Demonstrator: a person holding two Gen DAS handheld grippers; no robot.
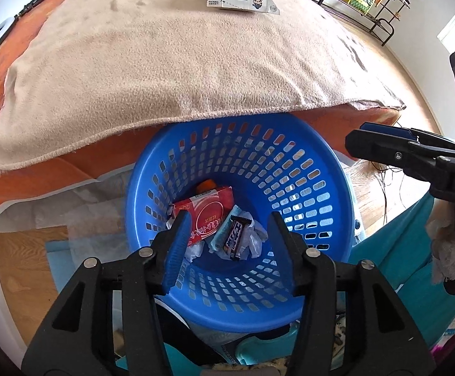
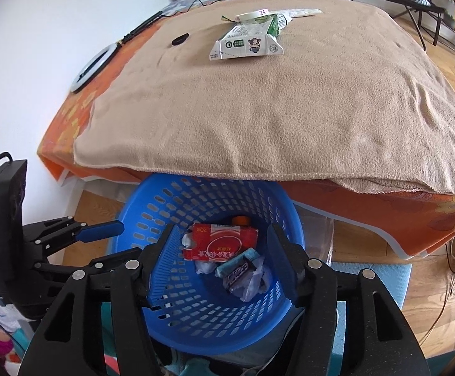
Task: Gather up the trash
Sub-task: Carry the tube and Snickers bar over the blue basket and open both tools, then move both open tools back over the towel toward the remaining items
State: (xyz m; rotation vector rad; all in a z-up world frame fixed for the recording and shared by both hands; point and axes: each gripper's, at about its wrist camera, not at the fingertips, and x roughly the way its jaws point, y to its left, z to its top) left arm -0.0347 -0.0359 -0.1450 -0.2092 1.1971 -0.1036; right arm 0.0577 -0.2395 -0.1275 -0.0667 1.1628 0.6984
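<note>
Your left gripper [image 1: 227,235] and right gripper [image 2: 222,258] both hang over the blue basket [image 1: 330,169] with their jaws apart and nothing between the ribbed blue pads, so whatever you carry next has to be fetched from the bed. The trash already collected lies at the bottom of the basket: a red carton [image 2: 219,244] of glossy card, a dark candy wrapper [image 1: 235,239] that looks thin and crinkly, and some crumpled white plastic [image 1: 257,239]. The basket is smooth moulded plastic with slotted walls, tucked partly under the bed's edge, so a light scrap let go too near the rim may catch the overhanging cloth or slip outside. Beyond it, the beige blanket [image 2: 290,109] is soft, napped fleece, which gives under pressure. The flattened white milk carton [image 2: 246,44] lies far across it beside a roll of tape [image 2: 254,15]. Press down too hard there and your pads may pinch fleece along with the flat card, dragging the blanket.
</note>
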